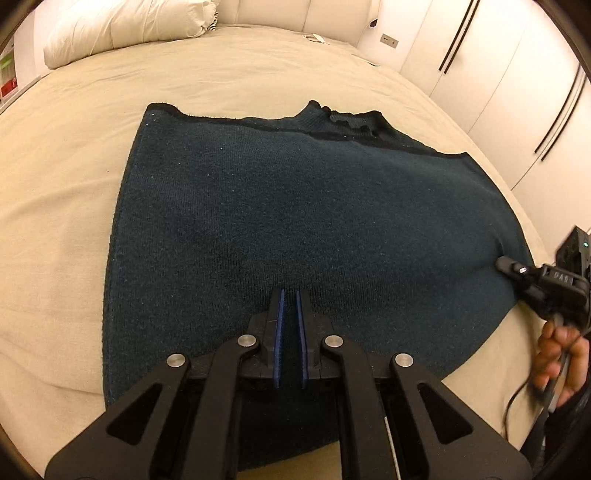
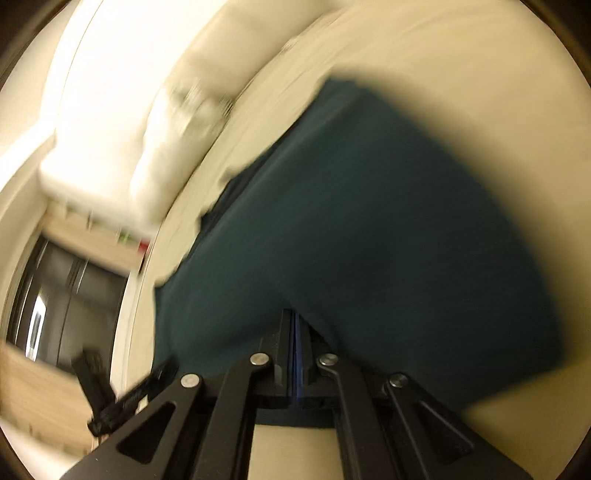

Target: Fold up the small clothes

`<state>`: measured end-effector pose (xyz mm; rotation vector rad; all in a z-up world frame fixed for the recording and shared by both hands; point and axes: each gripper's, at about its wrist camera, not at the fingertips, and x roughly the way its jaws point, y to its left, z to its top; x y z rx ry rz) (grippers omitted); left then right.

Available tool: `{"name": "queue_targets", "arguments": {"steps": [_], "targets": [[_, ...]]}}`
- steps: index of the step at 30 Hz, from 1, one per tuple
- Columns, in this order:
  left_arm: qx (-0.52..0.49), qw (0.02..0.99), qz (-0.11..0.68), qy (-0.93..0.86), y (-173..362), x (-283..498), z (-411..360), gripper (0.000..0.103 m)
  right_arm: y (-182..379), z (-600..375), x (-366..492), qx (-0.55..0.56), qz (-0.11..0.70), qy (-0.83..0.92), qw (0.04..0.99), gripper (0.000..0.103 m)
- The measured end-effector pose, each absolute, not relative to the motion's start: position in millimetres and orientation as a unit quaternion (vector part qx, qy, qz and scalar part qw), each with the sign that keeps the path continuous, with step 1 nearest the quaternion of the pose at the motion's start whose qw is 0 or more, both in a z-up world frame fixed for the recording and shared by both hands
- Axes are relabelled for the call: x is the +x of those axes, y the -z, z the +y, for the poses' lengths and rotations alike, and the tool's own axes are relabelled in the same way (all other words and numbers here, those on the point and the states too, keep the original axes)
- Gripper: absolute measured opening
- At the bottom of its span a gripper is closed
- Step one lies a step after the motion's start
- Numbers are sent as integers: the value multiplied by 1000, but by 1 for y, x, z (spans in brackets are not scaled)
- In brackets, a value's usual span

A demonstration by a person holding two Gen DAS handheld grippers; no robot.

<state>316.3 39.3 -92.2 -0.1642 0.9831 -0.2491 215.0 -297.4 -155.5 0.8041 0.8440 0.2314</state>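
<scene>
A dark teal knit garment [image 1: 295,206] lies spread flat on the beige bed, its black-trimmed neck edge at the far side. My left gripper [image 1: 290,293] rests on its near middle with the blue pads a narrow gap apart, a small ridge of knit pinched up at the tips. My right gripper [image 1: 508,264] shows at the garment's right edge, its tips on the fabric. In the blurred right wrist view the garment [image 2: 369,221] fills the middle, and the right gripper [image 2: 295,317] is shut with fabric at its tips.
The beige bed sheet [image 1: 74,184] surrounds the garment. A white pillow [image 1: 122,26] lies at the far left by the padded headboard. White wardrobe doors [image 1: 517,92] stand to the right. A hand [image 1: 561,354] holds the right gripper's handle.
</scene>
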Motion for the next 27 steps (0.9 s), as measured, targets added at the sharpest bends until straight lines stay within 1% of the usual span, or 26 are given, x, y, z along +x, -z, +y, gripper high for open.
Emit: {"name": "queue_targets", "arguments": {"steps": [1, 3, 5, 6, 9, 11, 12, 13, 16, 21, 24, 27], "targets": [[-77, 872, 469, 118, 94, 315, 40, 6, 153, -320, 205, 385, 386, -62, 836, 0], [-71, 873, 467, 118, 96, 312, 40, 6, 150, -345, 194, 408, 365, -33, 836, 0], [-68, 874, 467, 117, 97, 310, 40, 6, 134, -356, 180, 395, 353, 36, 848, 1], [-68, 874, 468, 117, 98, 311, 40, 6, 129, -357, 179, 387, 351, 52, 851, 10], [-62, 874, 468, 114, 98, 312, 37, 6, 110, -334, 183, 381, 338, 13, 861, 10], [-55, 875, 467, 112, 98, 312, 35, 6, 97, -301, 196, 355, 340, -32, 870, 13], [-55, 875, 468, 112, 98, 312, 36, 6, 93, -283, 205, 345, 346, -64, 870, 19], [-56, 875, 468, 112, 99, 313, 35, 6, 89, -256, 219, 331, 357, -110, 866, 29], [-58, 874, 468, 113, 98, 313, 37, 6, 85, -202, 246, 298, 371, -179, 861, 41], [-59, 873, 469, 117, 98, 313, 38, 6, 88, -135, 287, 271, 399, -246, 841, 51], [-59, 873, 469, 117, 99, 316, 37, 6, 102, -120, 307, 270, 424, -250, 827, 51], [-61, 873, 469, 119, 99, 316, 37, 6, 127, -127, 327, 281, 456, -223, 815, 51]]}}
